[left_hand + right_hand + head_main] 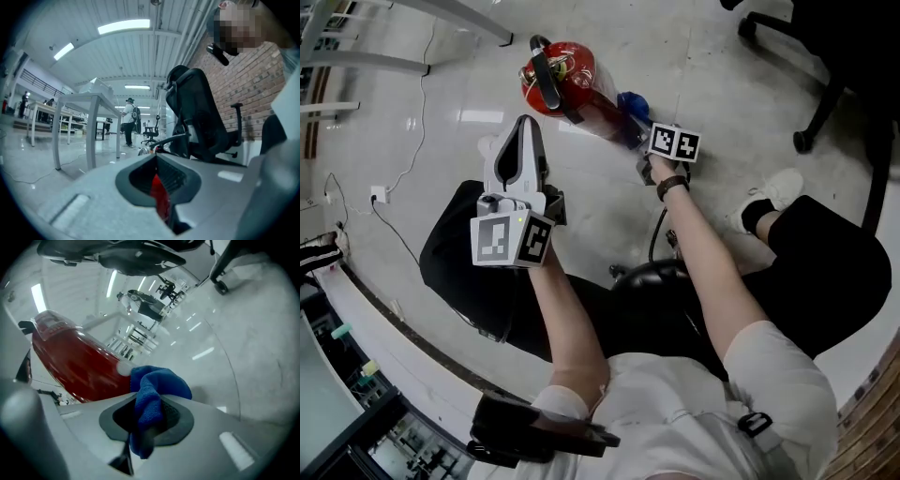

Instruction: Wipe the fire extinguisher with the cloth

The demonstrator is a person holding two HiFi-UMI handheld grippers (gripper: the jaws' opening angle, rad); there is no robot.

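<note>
Closest to the lens, a white shirt [769, 375] is filling the lower right of the head view, and 2 bare forearms [703, 244] are reaching up the frame from it.

At centre left, the left gripper [523, 127] is tapering from its marker cube to a narrow tip. It is made of smooth white plastic. The tip is pointing toward the top of the frame, near the fire extinguisher [572, 80] but apart from it. In the left gripper view its 2 grey jaws, lined with dark ribbed pads, are lying pressed together, and only a thin sliver of red is showing at the slit.

Just right of centre, the right gripper [649, 139] is pinching a blue cloth [633, 103] of nubbly, towel-like weave. In the right gripper view the cloth is bunching up out of the closed jaws in a soft fold and is touching the red shell.

At upper centre the extinguisher, a glossy red cylinder with a black handle [542, 75], is resting tilted on the floor [694, 56], which is pale, polished and reflecting the ceiling lights.

Behind the left gripper's jaws, a black office chair [197, 117] is standing against a brick wall [253, 84], with a white table [89, 101] at the left.
</note>
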